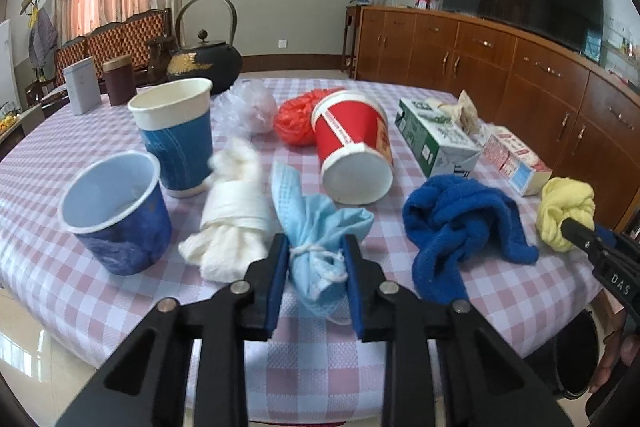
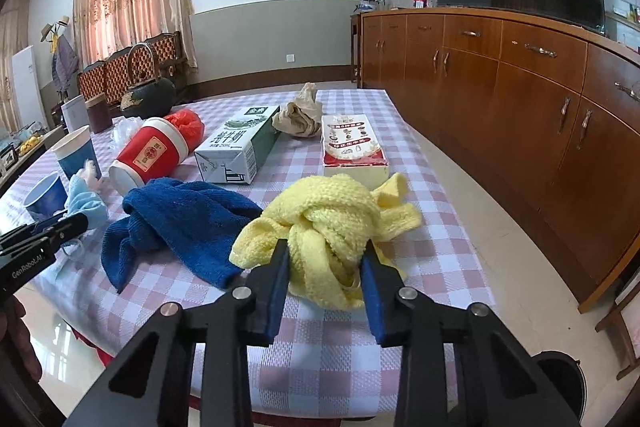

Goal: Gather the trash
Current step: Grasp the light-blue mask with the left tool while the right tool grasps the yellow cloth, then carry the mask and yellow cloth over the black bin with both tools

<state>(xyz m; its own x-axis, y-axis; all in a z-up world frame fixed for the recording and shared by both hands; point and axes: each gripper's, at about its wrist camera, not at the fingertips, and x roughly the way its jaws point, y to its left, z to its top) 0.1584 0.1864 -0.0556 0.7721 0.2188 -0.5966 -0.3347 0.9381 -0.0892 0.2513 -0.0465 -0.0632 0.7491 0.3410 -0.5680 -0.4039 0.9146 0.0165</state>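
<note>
While both jaws bracket, perhaps already pinching, the face mask (image 1: 316,227) and yellow cloth (image 2: 328,227), squeeze firmly before lifting off the bench (image 2: 420,247).

— From where does the left wrist view look?
— Low over the checked table's (image 1: 100,315) near edge, close behind the knotted blue face mask (image 1: 316,231), facing the curtained window.
— And the right wrist view?
— Further right, close behind the yellow cloth (image 2: 324,227), facing the same way.
— What do they share?
— The blue towel (image 2: 180,223), red cup (image 1: 352,143), milk carton (image 2: 236,147).
</note>
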